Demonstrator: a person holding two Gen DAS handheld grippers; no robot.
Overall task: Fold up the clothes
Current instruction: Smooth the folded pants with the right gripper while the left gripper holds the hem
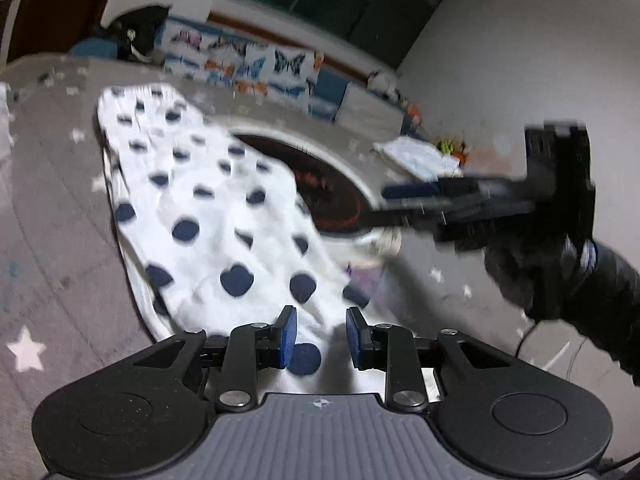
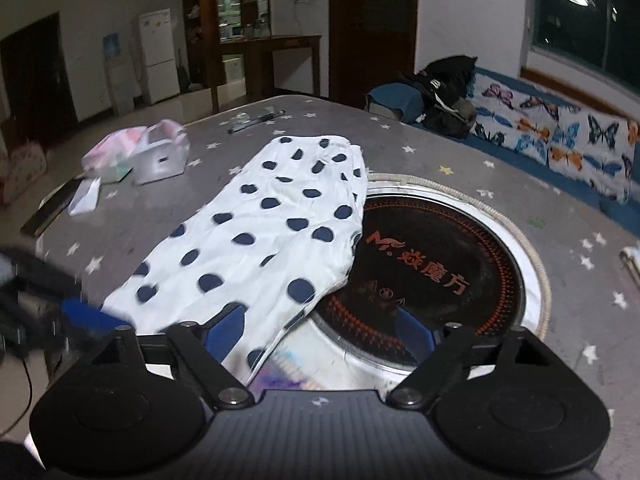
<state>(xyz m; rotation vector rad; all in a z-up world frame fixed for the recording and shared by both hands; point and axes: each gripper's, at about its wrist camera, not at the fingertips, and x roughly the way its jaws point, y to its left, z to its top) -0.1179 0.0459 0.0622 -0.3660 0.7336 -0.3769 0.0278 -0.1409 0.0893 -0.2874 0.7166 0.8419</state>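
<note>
A white garment with dark blue polka dots point(image 1: 208, 216) lies lengthwise on the grey star-print table cover point(image 1: 48, 208). It also shows in the right wrist view point(image 2: 272, 232), its right edge lapping over the round black cooktop point(image 2: 432, 264). My left gripper point(image 1: 321, 332) is partly open, its blue pads on either side of the garment's near end without pinching it. My right gripper point(image 2: 324, 332) is open wide over the garment's near corner and the cooktop rim. The right gripper appears blurred in the left wrist view point(image 1: 412, 194).
A pink and white bag point(image 2: 132, 152), a folded cloth point(image 2: 84, 200) and a pen point(image 2: 256, 118) lie at the table's far left. A butterfly-print bench point(image 2: 560, 136) with dark clothes point(image 2: 444, 92) runs along the right. Papers point(image 1: 420, 156) lie at the table edge.
</note>
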